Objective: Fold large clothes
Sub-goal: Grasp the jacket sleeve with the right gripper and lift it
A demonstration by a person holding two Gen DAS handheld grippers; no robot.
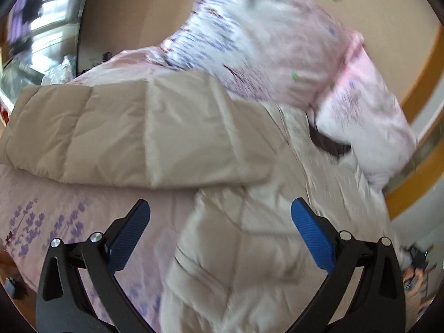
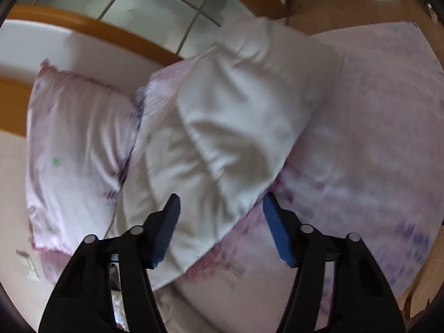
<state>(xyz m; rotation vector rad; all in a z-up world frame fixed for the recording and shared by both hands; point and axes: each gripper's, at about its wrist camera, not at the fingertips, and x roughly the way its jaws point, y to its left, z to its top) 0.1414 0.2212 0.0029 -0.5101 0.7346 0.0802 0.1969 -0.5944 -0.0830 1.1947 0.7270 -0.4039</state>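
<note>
A beige quilted down jacket (image 1: 155, 133) lies spread on the bed. One puffy part reaches left across the sheet and the body runs down toward the lower right. My left gripper (image 1: 220, 211) is open and empty, just above the jacket's near edge. In the right wrist view a pale quilted part of the jacket (image 2: 238, 116) lies diagonally over the bed. My right gripper (image 2: 220, 205) is open, its blue pads (image 2: 277, 230) on either side of the jacket's lower edge, not closed on it.
A pink floral sheet (image 1: 55, 216) covers the bed, also seen in the right wrist view (image 2: 374, 152). Pink patterned pillows (image 1: 277, 44) sit beyond the jacket, one at the left of the right wrist view (image 2: 75, 144). An orange wooden bed frame (image 2: 91, 25) borders the mattress.
</note>
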